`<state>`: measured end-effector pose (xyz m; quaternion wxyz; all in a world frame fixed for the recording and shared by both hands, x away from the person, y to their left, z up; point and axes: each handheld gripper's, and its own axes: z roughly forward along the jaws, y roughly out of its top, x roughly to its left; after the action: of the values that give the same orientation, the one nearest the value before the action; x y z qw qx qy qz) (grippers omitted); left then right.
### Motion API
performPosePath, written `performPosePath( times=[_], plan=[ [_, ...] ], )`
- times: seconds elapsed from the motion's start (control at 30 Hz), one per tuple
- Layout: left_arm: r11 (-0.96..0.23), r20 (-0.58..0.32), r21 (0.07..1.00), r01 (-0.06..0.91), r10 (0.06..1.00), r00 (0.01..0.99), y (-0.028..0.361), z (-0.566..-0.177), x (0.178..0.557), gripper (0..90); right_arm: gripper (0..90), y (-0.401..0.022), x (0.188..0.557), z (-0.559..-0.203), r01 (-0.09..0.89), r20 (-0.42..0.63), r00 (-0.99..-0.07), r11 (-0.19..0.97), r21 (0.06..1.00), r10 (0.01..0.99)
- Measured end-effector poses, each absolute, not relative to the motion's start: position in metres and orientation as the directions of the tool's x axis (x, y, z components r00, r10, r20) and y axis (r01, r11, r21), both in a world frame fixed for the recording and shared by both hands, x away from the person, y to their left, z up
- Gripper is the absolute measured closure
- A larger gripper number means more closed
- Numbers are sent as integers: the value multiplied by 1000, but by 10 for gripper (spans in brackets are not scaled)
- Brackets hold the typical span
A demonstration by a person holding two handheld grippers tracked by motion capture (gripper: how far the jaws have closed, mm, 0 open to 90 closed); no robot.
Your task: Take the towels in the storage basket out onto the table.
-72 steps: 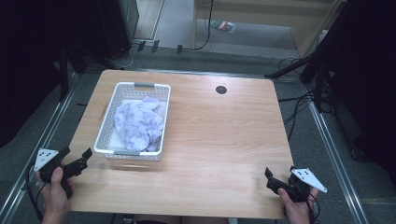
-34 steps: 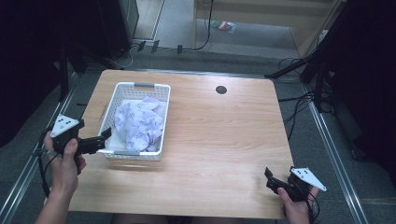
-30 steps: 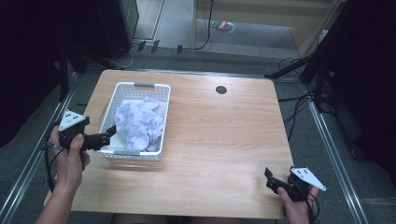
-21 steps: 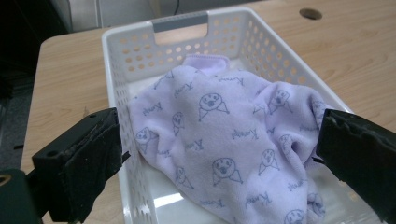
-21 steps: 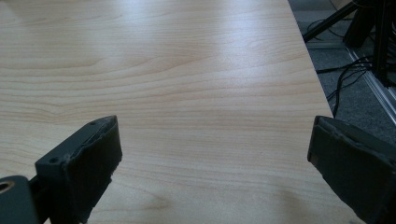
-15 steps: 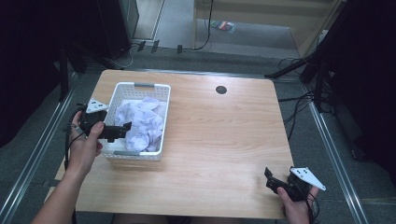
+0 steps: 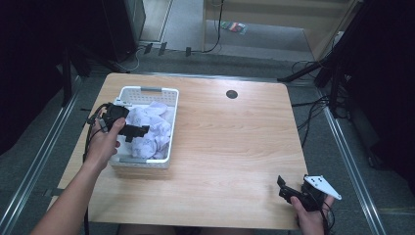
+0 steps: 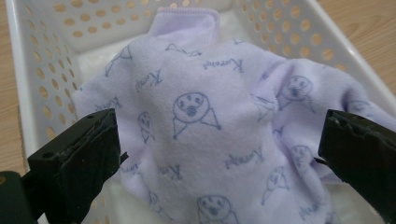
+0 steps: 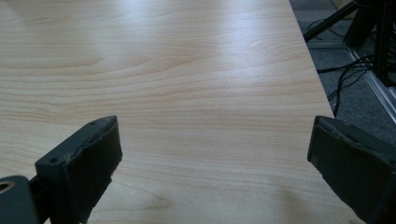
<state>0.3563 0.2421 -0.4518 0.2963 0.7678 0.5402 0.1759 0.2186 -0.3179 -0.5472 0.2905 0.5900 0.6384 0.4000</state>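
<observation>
My left gripper (image 7: 138, 131) hovers over the white basket (image 7: 172, 128) at the table's (image 7: 235, 147) nine o'clock side, jaws spread wide around nothing. Below them lies the lilac cloth (image 8: 210, 126), bunched up inside the basket. It looks soft, light and floppy, so it should drape and stretch rather than lift in one piece. I'd pinch the raised hump at centre, gathering a thick fold. My right gripper (image 7: 288, 190) rests at five o'clock, jaws wide apart, empty.
</observation>
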Motion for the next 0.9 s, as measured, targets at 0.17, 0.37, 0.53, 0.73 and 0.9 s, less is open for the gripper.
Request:
performPosePath(
  times=[0.17,0.37,0.53,0.73,0.9],
  plan=[
    [-242,-69,605,758,933,354,239,-462,369,0,29,-318,219,-547,519,99,-137,-14,855,986],
    [-273,-49,535,799,935,353,230,-477,386,0,30,-318,219,-547,521,102,-137,-16,853,985],
    [-288,-51,475,832,934,353,227,-486,395,0,30,-318,218,-547,519,101,-139,-14,855,985],
    [-337,9,368,867,933,359,217,-504,404,0,30,-318,219,-547,519,100,-142,-12,855,985],
    [-400,50,334,854,912,407,209,-513,404,0,29,-318,219,-547,520,100,-142,-12,854,985]
  ],
)
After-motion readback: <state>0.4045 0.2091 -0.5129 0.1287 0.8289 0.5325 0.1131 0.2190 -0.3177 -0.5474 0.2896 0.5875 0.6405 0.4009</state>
